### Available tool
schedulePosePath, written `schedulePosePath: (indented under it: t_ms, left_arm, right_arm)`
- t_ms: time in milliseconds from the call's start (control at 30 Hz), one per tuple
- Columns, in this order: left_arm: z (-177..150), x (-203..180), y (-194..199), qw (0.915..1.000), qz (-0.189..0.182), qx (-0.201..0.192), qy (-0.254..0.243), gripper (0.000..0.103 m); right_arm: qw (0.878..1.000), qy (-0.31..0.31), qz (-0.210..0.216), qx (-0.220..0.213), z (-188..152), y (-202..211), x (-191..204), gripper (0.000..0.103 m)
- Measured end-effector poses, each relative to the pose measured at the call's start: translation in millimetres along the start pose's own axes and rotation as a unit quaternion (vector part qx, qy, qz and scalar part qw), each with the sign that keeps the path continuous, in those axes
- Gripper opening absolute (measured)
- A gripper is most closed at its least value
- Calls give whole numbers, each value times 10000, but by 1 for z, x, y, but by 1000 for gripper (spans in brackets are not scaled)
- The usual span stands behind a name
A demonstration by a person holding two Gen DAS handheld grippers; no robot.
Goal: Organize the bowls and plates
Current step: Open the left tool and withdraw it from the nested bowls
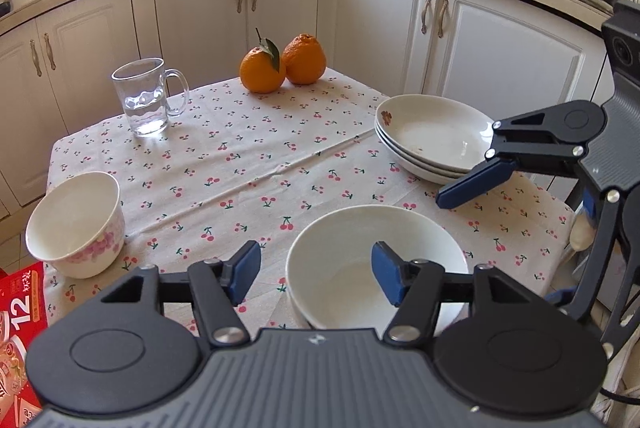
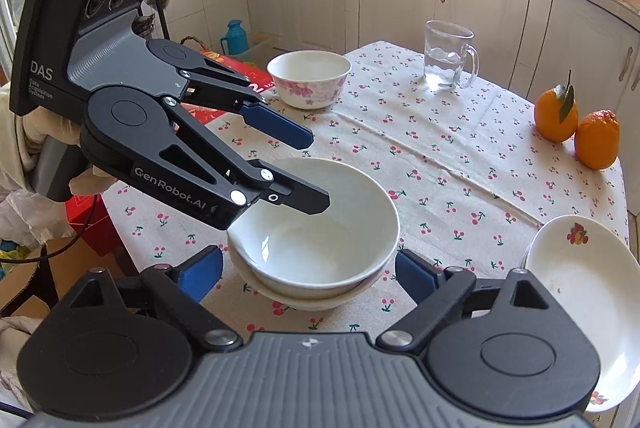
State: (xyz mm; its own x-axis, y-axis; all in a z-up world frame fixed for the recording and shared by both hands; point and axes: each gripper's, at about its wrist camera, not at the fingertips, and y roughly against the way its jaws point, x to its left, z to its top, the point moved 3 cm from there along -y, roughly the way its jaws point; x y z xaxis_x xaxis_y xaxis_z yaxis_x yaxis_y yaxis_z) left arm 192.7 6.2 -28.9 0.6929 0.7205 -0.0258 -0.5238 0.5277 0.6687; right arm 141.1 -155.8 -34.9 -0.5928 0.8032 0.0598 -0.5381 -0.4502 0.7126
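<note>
Currently both grippers, left (image 2: 316, 167) & right (image 2: 308, 274), have jaws released around nested white bowls (image 2: 320, 228); risk: careless withdrawal clips rim, tipping stack off worktop (image 2: 440, 163).

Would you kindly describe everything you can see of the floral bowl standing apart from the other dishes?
The floral bowl is a deep, round bowl, white and glossy like glazed ceramic, with pink blossoms printed around its outer wall. It stands upright and looks empty, near one edge of the cherry-print tablecloth, beside a red box. Nothing is stacked in or under it and neither gripper touches it; only its base rests on the cloth. The left wrist view shows the same bowl with its plain white interior.
</note>
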Motion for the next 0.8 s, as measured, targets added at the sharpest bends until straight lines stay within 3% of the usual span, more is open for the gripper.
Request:
schedulePosePath:
  t_ms: [167, 500, 700, 800]
  left_arm:
    - [-11, 10, 8, 9999, 90, -3, 131, 62]
    - [-24, 34, 28, 9990, 226, -204, 342, 68]
    - [-27, 57, 43, 9976, 445, -381, 373, 69]
    - [-30, 73, 45, 9961, 657, -409, 426, 77]
  right_arm:
    - [9998, -81, -154, -133, 7, 3, -3, 96]
    - [9991, 145, -290, 271, 7, -16, 6, 96]
    - [9990, 302, -278, 148, 30, -11, 9, 100]
    - [9989, 398, -222, 126, 46, -16, 9, 100]
